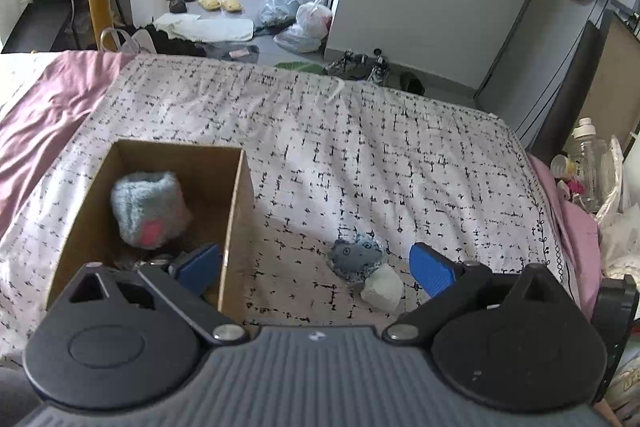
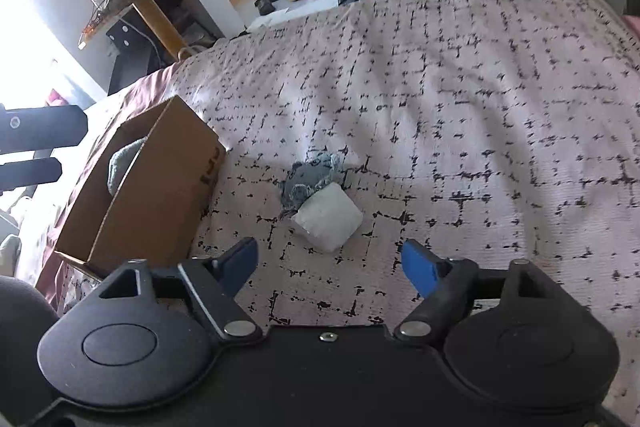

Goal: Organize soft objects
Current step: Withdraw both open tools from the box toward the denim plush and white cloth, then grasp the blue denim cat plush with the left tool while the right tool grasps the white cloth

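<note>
We count one box (image 1: 236, 227) holding one fluffy toy (image 1: 146, 207); two soft items outside, touching: grey toy (image 2: 310, 177), white pouch (image 2: 328, 219). Both grippers, left (image 1: 316, 267) and right (image 2: 330, 265), spread, empty.

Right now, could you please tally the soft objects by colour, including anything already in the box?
Fluffy light blue: 1, the plush roll inside the cardboard box.
Grey-blue: 1, the small plush toy on the bedspread.
White: 1, the small pillow touching that toy.
Total: 3 soft objects visible; both tongs are open and hold nothing.
</note>
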Demonstrator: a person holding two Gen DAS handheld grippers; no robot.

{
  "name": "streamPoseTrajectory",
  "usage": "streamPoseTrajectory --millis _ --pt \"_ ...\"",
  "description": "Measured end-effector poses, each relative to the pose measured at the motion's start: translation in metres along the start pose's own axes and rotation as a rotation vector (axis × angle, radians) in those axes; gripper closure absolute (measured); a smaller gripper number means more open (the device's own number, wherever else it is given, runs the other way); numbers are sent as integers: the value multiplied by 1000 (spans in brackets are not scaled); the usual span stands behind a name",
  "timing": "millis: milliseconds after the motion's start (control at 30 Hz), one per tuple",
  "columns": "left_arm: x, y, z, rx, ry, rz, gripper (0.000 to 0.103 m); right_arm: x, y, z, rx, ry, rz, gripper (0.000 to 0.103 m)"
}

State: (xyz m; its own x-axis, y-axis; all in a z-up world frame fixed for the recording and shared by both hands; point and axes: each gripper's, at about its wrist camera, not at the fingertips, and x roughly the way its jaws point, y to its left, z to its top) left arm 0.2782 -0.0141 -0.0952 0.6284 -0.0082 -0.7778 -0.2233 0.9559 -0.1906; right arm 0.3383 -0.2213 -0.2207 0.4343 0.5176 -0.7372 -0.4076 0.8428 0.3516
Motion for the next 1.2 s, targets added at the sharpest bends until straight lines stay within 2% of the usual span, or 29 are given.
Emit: streamPoseTrajectory --millis 233,333,467,667,767,900,1200 --pt "22 -9 -2 -24 34 -19 8 13 3 3 -41 -9 -8 28" --pt "34 -14 -3 -19 47 -22 12 20 0 5 -35 -7 1 28" --pt "53 -14 -3 -63 74 -7 20 32 -3 6 -30 6 0 29" --pt "77 -18 -6 -74 116 -2 21 44 -1 7 -47 -13 11 30" --pt "87 -20 -8 -87 139 -3 21 51 -5 7 -31 5 12 52" --pt "97 -25 -9 -71 152 3 21 51 -11 7 -10 3 15 53" --pt "121 -35 -5 -74 161 -2 21 42 -33 4 81 -12 -37 54"
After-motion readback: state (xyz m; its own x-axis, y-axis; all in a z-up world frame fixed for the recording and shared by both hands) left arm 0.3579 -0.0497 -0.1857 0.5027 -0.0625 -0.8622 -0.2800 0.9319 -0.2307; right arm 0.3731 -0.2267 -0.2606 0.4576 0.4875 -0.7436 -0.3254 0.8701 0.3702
